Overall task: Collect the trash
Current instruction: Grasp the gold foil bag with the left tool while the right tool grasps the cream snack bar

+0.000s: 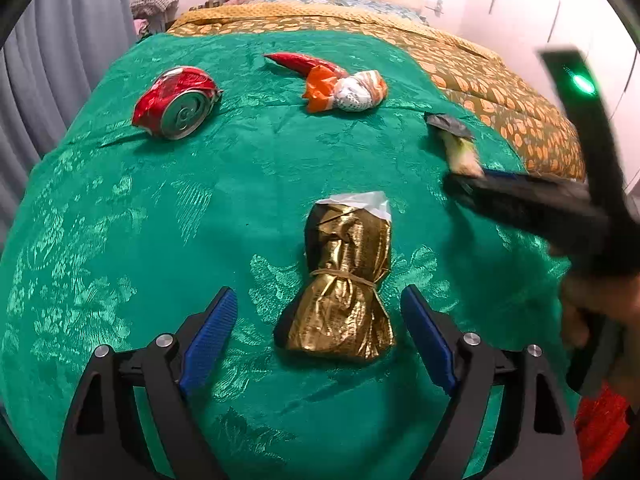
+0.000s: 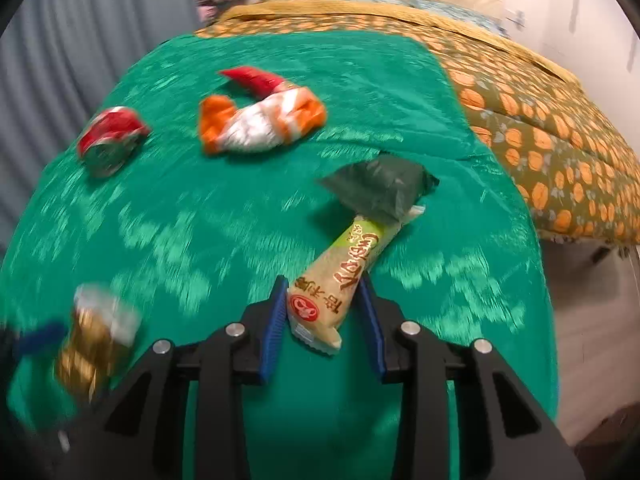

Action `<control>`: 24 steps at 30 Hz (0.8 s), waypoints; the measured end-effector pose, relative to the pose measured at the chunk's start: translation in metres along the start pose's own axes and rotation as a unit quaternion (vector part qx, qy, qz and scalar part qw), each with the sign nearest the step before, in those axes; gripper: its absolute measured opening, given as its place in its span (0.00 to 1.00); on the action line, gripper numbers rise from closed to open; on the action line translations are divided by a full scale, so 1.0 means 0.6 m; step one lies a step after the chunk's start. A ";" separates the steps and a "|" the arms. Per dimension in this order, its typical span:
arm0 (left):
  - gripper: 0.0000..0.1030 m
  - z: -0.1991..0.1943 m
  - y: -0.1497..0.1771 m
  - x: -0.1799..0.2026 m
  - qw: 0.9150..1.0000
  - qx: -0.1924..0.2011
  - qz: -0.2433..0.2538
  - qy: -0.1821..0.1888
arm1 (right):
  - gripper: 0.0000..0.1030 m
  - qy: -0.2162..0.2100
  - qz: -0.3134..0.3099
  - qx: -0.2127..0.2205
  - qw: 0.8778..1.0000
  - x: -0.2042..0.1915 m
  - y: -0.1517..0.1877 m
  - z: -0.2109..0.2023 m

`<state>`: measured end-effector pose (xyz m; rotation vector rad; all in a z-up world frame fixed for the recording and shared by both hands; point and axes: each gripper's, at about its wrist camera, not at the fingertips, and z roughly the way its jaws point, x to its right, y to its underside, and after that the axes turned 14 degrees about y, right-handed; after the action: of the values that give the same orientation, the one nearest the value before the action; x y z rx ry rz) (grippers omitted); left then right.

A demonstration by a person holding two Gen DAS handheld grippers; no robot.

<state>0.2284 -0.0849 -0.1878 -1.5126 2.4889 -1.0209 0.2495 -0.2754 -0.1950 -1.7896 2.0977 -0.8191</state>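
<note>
- A bed is covered by a green cloth point(image 1: 280, 152), on which the trash is scattered.
- The jaws of the left gripper point(image 1: 320, 322) are spread wide, and the gold foil packet point(image 1: 344, 284) is seen lying between the blue pads, touched by neither.
- The jaws of the right gripper point(image 2: 326, 320) are drawn narrow and are closed on the near end of the beige snack wrapper point(image 2: 344, 276).
- The far end of that wrapper is overlapped by a dark green wrapper point(image 2: 380, 190).
- A crushed red can point(image 1: 176, 102) is seen far left.
- An orange-and-white wrapper point(image 1: 348, 90) is found just beside a red wrapper point(image 1: 298, 62).
</note>
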 end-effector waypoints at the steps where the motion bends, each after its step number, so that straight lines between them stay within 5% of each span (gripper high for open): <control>1: 0.81 0.000 0.000 -0.001 1.000 -0.001 0.000 -0.001 | 0.33 -0.008 -0.008 0.000 1.000 0.005 0.009 -0.007; 10: 0.83 0.008 0.004 0.002 1.000 -0.001 0.017 -0.010 | 0.33 -0.049 -0.066 -0.021 0.996 0.052 0.105 -0.065; 14: 0.83 0.016 0.000 0.009 1.000 0.002 0.027 -0.014 | 0.59 -0.052 -0.046 -0.020 0.997 0.071 0.101 -0.066; 20: 0.83 0.024 -0.011 0.012 0.999 0.005 0.023 -0.022 | 0.59 -0.054 -0.034 -0.032 0.997 0.063 0.070 -0.055; 22: 0.75 0.028 -0.014 0.016 0.999 0.004 0.025 -0.034 | 0.58 -0.045 -0.031 -0.047 0.997 0.056 0.060 -0.041; 24: 0.65 0.028 -0.015 0.019 0.999 0.005 0.028 -0.040 | 0.46 -0.040 -0.030 -0.053 0.997 0.054 0.057 -0.034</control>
<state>0.2355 -0.1053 -0.1926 -1.4422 2.4549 -0.9436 0.2037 -0.2988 -0.1930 -1.9136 2.0820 -0.6503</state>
